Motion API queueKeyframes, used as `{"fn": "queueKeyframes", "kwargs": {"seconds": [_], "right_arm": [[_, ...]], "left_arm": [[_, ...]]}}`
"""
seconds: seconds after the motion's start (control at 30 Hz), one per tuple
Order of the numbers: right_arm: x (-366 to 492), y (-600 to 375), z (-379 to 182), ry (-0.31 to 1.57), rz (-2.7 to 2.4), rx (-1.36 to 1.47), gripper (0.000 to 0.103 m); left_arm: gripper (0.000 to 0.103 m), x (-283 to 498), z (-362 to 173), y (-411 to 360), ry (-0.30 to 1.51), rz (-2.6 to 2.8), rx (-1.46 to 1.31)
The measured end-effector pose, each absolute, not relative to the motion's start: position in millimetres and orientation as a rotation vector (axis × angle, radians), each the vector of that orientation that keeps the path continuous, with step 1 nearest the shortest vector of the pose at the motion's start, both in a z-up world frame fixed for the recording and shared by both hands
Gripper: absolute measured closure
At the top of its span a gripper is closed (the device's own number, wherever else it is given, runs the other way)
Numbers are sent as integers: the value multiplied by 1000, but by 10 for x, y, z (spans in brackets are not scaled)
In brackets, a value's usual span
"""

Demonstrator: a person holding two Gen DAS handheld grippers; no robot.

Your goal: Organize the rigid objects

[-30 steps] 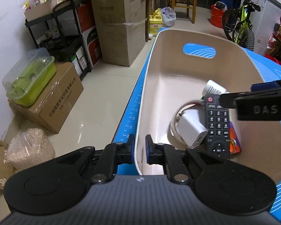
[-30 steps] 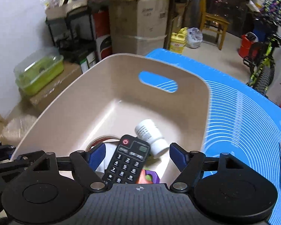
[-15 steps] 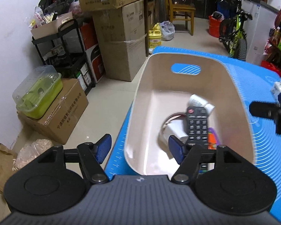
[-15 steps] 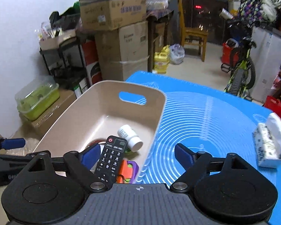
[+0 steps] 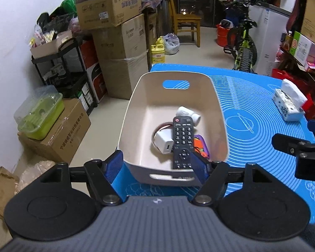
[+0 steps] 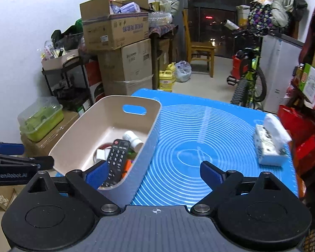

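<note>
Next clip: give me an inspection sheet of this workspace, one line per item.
Surface: blue mat on the table.
Job's things: beige bin holds black remote, white charger, white bottle, an orange and purple item.
Clutter: tissue pack on the mat.
Grippers: left gripper and right gripper opening, nothing between the fingers.
Cables: a cable loop under the charger.
Surroundings: cardboard boxes, bicycle, wooden chair.
</note>
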State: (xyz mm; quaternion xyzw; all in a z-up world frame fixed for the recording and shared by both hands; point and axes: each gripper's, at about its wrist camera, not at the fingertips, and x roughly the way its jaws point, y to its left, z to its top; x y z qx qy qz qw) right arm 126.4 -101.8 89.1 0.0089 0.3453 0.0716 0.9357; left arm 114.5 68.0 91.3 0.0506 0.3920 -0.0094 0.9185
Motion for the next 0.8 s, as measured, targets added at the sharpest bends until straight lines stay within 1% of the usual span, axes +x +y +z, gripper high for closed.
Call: {"fn": "queueKeyframes", "kwargs": {"seconds": [0.4, 0.8], "right_arm": [[453, -1404, 940, 685, 89, 56, 8], [-182, -1594, 892, 635, 46, 53, 6]], "left_arm": [[31, 525, 1096, 384, 755, -76, 137], [31, 33, 1039, 195, 713, -101, 111]]}}
